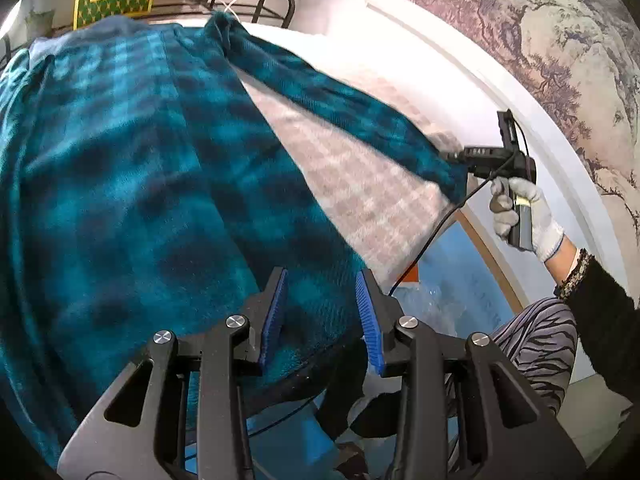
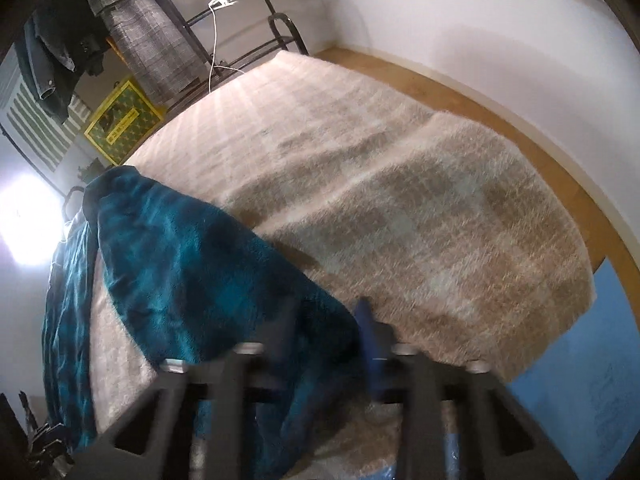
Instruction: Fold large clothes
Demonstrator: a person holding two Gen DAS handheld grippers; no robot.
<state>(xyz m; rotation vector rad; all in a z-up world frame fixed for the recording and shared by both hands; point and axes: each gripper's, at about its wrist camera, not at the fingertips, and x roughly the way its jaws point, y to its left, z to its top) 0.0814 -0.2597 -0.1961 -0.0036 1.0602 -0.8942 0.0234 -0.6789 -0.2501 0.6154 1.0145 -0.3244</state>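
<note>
1 teal and dark-blue plaid fleece garment [image 1: 132, 184] lies spread across 1 bed covered by 1 beige checked fuzzy blanket [image 2: 400, 200]. 2 hand-held grippers work on it. The left hand-held gripper [image 1: 322, 320], black with 2 blue ribbed pads, grasps the garment's near edge, fabric bunched between its parted fingers. The right hand-held gripper [image 2: 326, 340] is clenched on the end of 1 sleeve [image 1: 340, 100], which stretches away from the garment's body above the blanket. 1 white knitted glove [image 1: 528, 212] covers the hand gripping that tool's handle. In the blurred right wrist view, teal fabric fills its jaws.
</note>
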